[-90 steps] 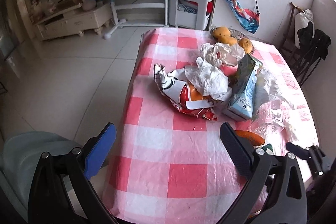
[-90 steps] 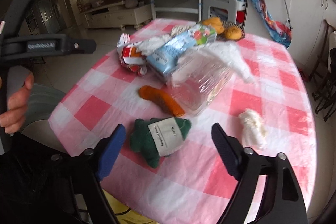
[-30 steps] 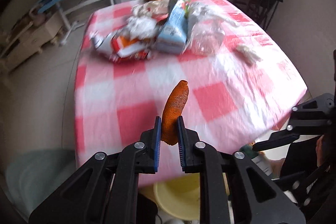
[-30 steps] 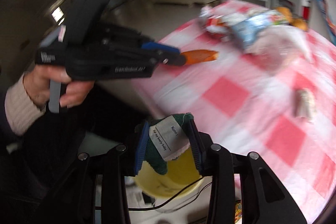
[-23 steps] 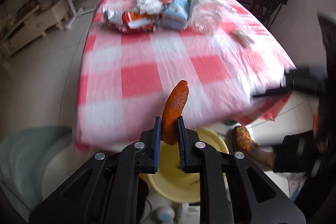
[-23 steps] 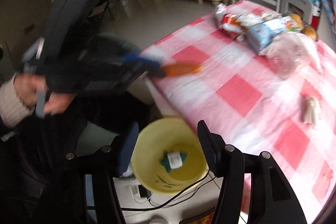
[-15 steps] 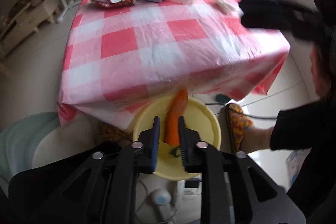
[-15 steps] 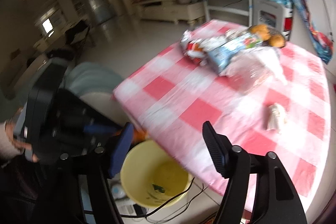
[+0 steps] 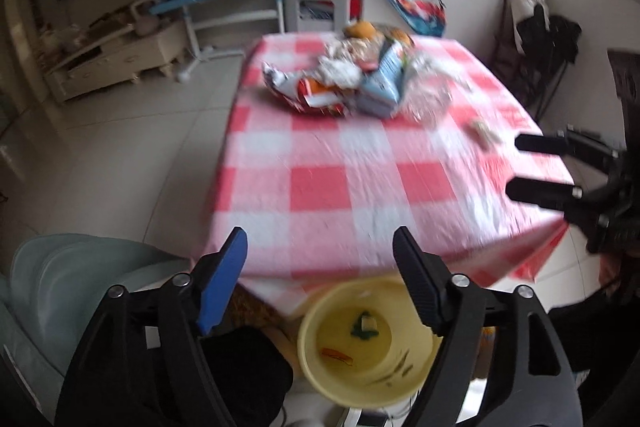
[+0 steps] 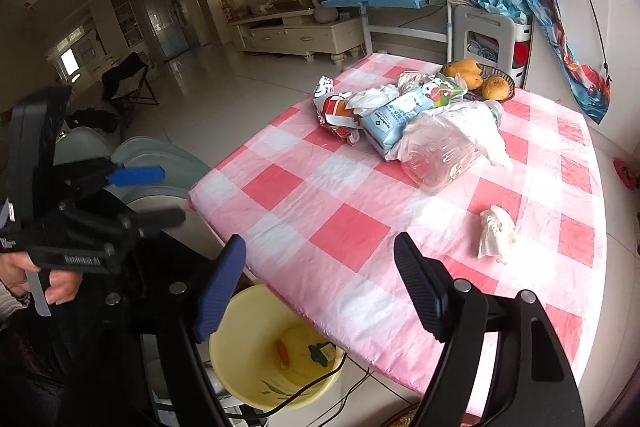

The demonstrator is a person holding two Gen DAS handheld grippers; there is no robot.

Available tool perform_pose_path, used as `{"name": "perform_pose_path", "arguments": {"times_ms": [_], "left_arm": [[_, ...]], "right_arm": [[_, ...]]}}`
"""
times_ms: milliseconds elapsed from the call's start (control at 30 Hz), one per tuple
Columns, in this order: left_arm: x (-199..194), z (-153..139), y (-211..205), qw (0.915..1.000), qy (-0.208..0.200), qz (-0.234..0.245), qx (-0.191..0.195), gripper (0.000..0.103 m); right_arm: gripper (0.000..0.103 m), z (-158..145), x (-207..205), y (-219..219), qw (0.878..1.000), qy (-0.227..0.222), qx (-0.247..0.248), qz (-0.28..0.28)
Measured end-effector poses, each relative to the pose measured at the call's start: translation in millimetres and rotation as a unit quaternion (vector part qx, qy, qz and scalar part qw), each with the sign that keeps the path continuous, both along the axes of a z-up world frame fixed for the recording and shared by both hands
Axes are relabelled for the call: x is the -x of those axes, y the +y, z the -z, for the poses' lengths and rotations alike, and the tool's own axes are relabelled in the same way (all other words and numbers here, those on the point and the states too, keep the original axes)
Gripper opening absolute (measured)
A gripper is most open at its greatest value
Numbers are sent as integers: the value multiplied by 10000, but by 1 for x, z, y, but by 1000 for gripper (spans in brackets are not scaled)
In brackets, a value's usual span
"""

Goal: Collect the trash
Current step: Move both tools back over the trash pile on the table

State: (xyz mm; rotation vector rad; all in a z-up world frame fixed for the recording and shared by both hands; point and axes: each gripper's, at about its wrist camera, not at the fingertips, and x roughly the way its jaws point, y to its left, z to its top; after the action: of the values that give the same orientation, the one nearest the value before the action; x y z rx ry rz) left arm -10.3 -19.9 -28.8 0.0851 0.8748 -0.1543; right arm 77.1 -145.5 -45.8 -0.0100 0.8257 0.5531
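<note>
Both tools have let go: the left tool (image 9: 320, 263) and right tool (image 10: 318, 267) are opening with nothing between their jaws. The orange peel strip (image 10: 282, 351) and green tagged scrap (image 10: 320, 351) now lie in the pale yellow plastic bin (image 10: 256, 315), lower centre. More litter waits on the pink-checked tabletop (image 10: 360, 227).

Glossy plastic checked tablecloth (image 10: 360, 211), smooth yellow plastic bucket (image 10: 240, 355), crinkled clear plastic bag (image 10: 440, 155)

Daylit; left view motion-blurred; fisheye edges warped
</note>
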Motion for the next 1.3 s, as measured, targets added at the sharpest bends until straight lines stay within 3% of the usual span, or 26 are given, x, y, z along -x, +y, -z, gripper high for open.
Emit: {"name": "perform_pose_path", "arguments": {"times_ms": [233, 600, 1300], "left_arm": [[-1, -6, 7, 9993, -325, -167, 25, 79], [1, -5, 7, 9985, -461, -298, 65, 82], [8, -7, -8, 9965, -739, -124, -369, 87]], "right_arm": [[76, -2, -3, -7, 9997, -99, 25, 211], [76, -1, -4, -10, 9994, -112, 96, 311], [82, 0, -4, -12, 9989, -146, 193, 393]]}}
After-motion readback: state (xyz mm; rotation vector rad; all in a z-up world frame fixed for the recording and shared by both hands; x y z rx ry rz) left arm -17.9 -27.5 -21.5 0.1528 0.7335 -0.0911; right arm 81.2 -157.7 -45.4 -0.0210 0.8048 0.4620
